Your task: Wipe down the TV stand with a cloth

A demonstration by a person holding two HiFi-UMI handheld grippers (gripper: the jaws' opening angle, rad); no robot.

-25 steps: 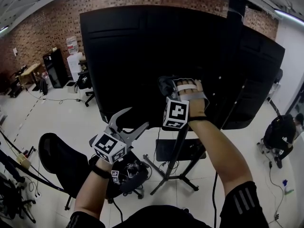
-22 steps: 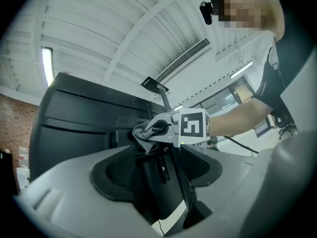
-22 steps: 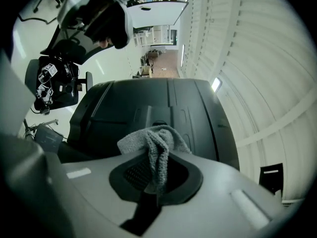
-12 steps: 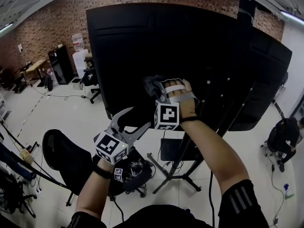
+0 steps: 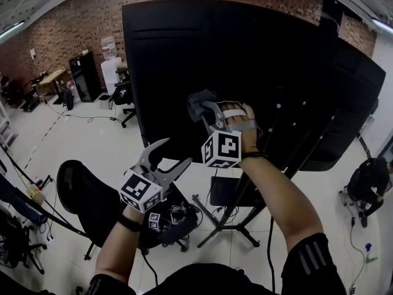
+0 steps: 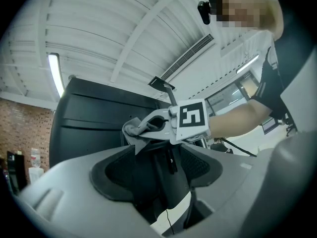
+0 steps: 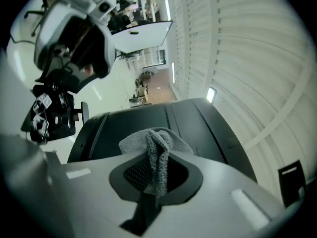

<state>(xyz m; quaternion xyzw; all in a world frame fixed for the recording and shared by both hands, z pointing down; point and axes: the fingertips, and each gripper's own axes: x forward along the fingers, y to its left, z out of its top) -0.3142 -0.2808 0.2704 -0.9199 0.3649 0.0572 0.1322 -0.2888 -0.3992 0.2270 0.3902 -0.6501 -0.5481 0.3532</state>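
Note:
A grey cloth [image 5: 198,103] is bunched in my right gripper [image 5: 206,110], which is shut on it and holds it against the back of the big black TV [image 5: 184,54]. In the right gripper view the cloth [image 7: 156,152] hangs between the jaws, with the TV's black back [image 7: 148,115] just beyond. The TV stand [image 5: 228,195], a black pole on splayed legs, stands below the screen. My left gripper [image 5: 164,157] hangs lower left, open and empty, apart from the TV. The left gripper view shows the cloth [image 6: 132,129] pressed to the panel.
A black office chair [image 5: 86,204] stands at the lower left, with cables on the floor around it. A second black panel [image 5: 350,103] sits at the right. A person [image 5: 368,186] crouches at the far right. A water dispenser [image 5: 109,66] and a black cabinet [image 5: 83,75] stand by the brick wall.
My right gripper has slid left across the TV's back with the cloth in it. The left gripper has shifted only a little.

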